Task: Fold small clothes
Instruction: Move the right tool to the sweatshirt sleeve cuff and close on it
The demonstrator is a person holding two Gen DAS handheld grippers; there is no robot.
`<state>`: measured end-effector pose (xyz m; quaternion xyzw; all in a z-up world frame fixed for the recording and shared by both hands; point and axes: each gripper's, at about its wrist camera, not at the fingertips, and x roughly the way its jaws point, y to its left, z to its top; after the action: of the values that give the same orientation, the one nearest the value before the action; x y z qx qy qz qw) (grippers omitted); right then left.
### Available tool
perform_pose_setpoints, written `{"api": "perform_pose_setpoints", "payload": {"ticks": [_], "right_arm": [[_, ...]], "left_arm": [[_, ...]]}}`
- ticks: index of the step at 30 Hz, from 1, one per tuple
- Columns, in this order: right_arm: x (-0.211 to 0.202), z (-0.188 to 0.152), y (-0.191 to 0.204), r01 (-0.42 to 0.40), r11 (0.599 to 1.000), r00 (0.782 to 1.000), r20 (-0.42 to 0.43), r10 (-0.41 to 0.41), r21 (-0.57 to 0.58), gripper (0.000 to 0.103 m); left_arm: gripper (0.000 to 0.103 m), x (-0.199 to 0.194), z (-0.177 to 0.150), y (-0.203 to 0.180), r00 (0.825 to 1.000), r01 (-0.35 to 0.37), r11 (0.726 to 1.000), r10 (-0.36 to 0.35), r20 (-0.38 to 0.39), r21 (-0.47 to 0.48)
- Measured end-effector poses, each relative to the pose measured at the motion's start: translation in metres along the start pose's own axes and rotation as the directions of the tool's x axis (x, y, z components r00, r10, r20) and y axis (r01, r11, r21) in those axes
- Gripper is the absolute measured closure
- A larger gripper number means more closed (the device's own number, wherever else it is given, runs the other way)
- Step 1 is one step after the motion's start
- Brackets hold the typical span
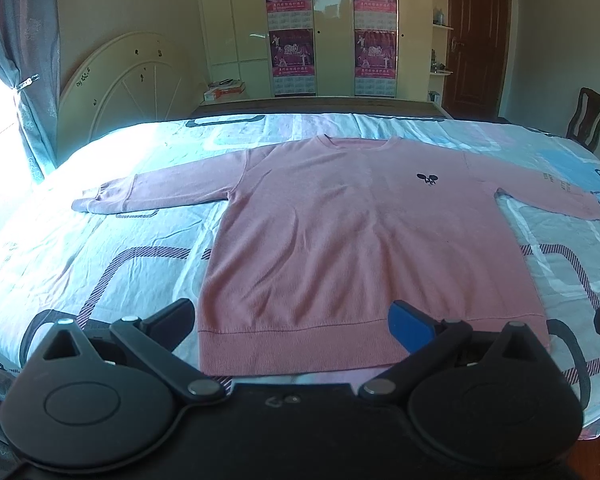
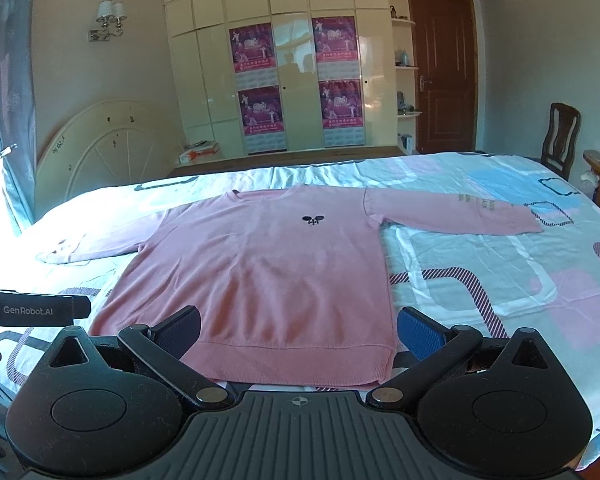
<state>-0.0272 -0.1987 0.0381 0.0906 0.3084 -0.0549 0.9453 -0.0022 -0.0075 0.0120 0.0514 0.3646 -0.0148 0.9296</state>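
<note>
On the patterned bedsheet (image 1: 100,240) lies a pink sweater (image 1: 340,220), flat, front up, both sleeves stretched sideways, small dark emblem on the chest. Left gripper (image 1: 296,324) and right gripper (image 2: 300,332) hover at its hem, jaws spread wide, holding nothing.

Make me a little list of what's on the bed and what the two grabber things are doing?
garment: pink sweater, long sleeves, small dark logo on the chest
lay: flat, front up, both sleeves spread out sideways, not folded yet
surface: bed sheet, pale with pink and blue shapes
left gripper: open, over the sweater's bottom hem, holding nothing
right gripper: open, over the hem near its right corner, holding nothing
behind the bed: cream wardrobe with purple posters, brown door
</note>
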Motion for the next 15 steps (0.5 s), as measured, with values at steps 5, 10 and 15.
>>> {"api": "perform_pose_setpoints", "payload": {"ticks": [5,10,15], "right_arm": [[0.019,0.006,-0.003,0.054,0.999,0.999,0.002,-0.054,0.002,0.0],[0.043,0.015,-0.007,0.093,0.995,0.996,-0.003,-0.093,0.045,0.0],[0.072,0.03,-0.009,0.13,0.987,0.991,-0.009,-0.13,0.094,0.0]], "left_arm": [[0.0,0.025,0.015,0.004,1.0,0.008,1.0,-0.008,-0.002,0.014],[0.0,0.059,0.035,0.007,0.999,0.032,0.999,-0.032,-0.011,0.037],[0.0,0.096,0.06,0.012,0.998,0.068,0.996,-0.067,-0.019,0.061]]}}
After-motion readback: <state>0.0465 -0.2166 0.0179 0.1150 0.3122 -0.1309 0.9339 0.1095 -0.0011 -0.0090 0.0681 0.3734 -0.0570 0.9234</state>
